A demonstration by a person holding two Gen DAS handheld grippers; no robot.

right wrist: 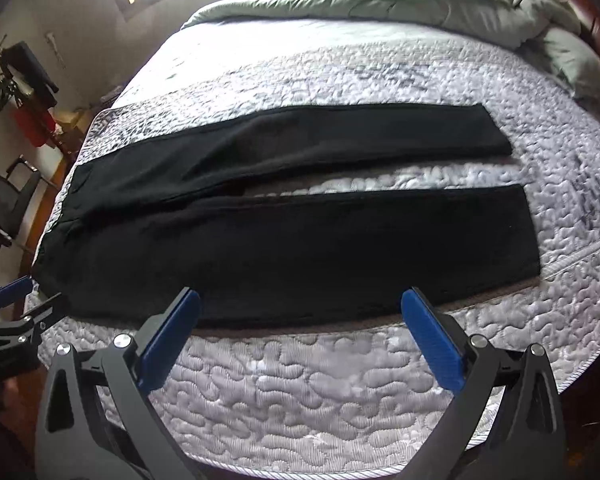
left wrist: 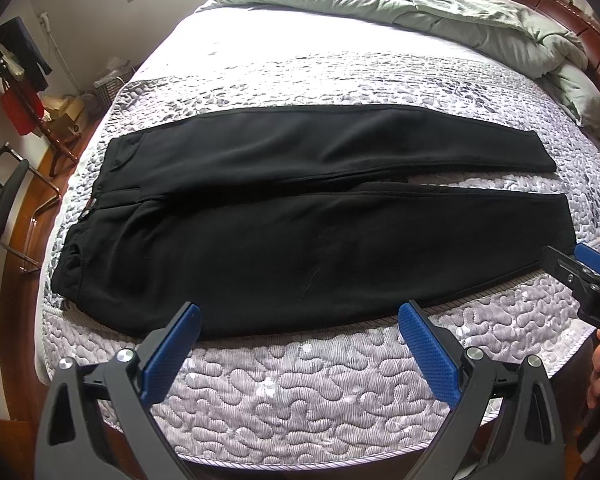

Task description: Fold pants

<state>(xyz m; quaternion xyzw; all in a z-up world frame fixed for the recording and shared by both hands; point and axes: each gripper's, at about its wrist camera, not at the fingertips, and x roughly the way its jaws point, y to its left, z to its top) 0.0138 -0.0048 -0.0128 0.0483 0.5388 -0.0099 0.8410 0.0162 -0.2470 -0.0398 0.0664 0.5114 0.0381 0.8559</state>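
Black pants (left wrist: 300, 216) lie spread flat across the quilted bed, waistband to the left, both legs running right with a narrow gap between them. They also show in the right wrist view (right wrist: 300, 240). My left gripper (left wrist: 300, 320) is open and empty, hovering just above the near edge of the near leg. My right gripper (right wrist: 300, 308) is open and empty, also over the near leg's front edge, further right. The right gripper shows at the right edge of the left wrist view (left wrist: 580, 264), near the leg cuff. The left gripper shows at the left edge of the right wrist view (right wrist: 16, 300).
A grey quilted mattress (left wrist: 300, 392) fills the foreground. A rumpled green-grey duvet (left wrist: 460, 12) lies at the far right by the wooden headboard (left wrist: 572, 12). A chair (left wrist: 4, 196), boxes and a coat stand are on the floor at left.
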